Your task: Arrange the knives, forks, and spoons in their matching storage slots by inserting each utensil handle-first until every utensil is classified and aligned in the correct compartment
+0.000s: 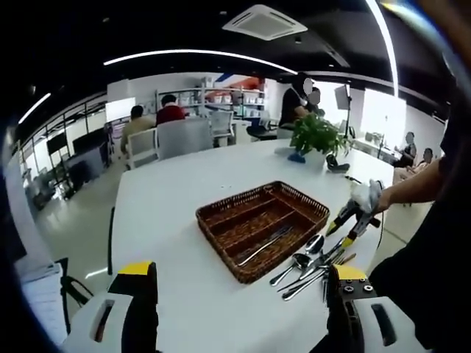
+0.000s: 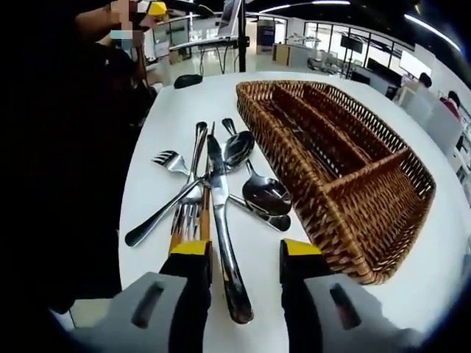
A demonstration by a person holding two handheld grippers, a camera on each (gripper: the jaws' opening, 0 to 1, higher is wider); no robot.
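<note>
Right gripper view showed the right gripper [image 2: 244, 283] released, jaws straddling a knife [image 2: 221, 220] near the table's [image 2: 184, 103] edge, apparently for pickup; left gripper [image 1: 243, 298] likewise released.

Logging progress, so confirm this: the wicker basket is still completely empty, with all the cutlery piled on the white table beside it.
Not quite. The wicker basket already holds one utensil in a compartment, as the left gripper view shows. The other cutlery is piled on the white table beside it.

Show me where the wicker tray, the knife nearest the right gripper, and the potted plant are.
wicker tray [image 2: 383, 220], right gripper view, near wall.
knife [image 2: 221, 213], right gripper view, mid blade.
potted plant [image 1: 318, 134], left gripper view, leaves.
</note>
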